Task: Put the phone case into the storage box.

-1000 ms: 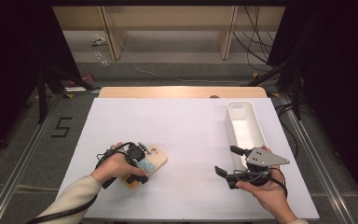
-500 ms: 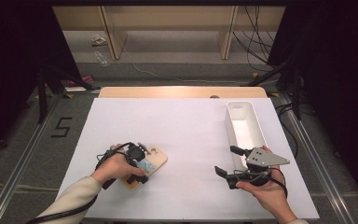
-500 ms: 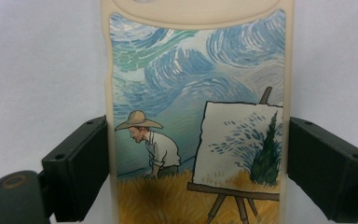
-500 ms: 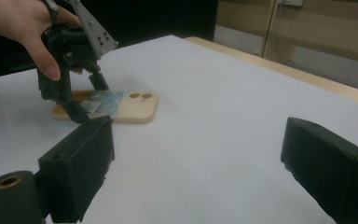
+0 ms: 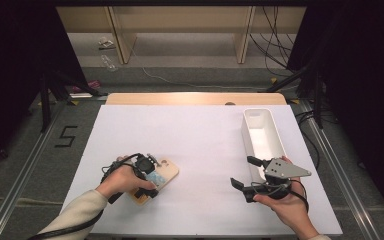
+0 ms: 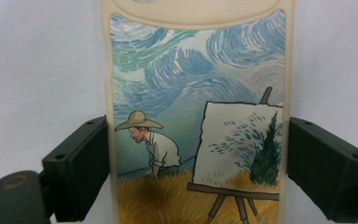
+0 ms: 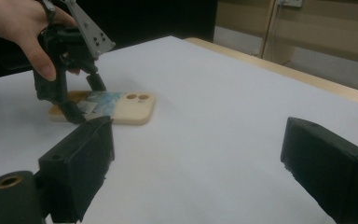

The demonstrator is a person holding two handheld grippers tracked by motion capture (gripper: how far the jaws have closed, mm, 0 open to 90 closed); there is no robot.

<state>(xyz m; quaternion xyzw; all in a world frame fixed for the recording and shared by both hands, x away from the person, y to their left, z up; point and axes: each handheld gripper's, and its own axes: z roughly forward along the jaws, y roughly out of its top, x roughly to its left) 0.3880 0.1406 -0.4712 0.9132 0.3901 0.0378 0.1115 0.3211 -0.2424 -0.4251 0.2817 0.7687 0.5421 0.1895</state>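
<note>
Left gripper view: cream-coloured rubbery phone case with a printed painting on its back [image 6: 196, 112] lies flat on the white table sheet [image 6: 42, 70], between the two black jaws. Print shows swirling blue-green sky up top, a figure in a straw hat and white shirt bent over yellow grass at lower left, and a canvas on a wooden easel w/ a dark green cypress at right. Cream border runs round the print; rounded corners. Left gripper [image 6: 196, 168] jaws sit at the case's long edges, one each side, right one apparently touching the edge; can't tell if they actually press, so grip unconfirmed. High view: case [image 5: 161, 176] is at the near-left part of the sheet, angled, w/ left gripper [image 5: 147, 177] and hand over its near end; camera-cutout end points away toward table centre. Right gripper view: two round lens holes visible at the case's far end [image 7: 133, 106]. Right gripper [image 5: 245, 172], high view, held above the sheet at near right, jaws wide apart, nothing between them, just beside the near end of a long white rectangular plastic bin [image 5: 262, 135].
</note>
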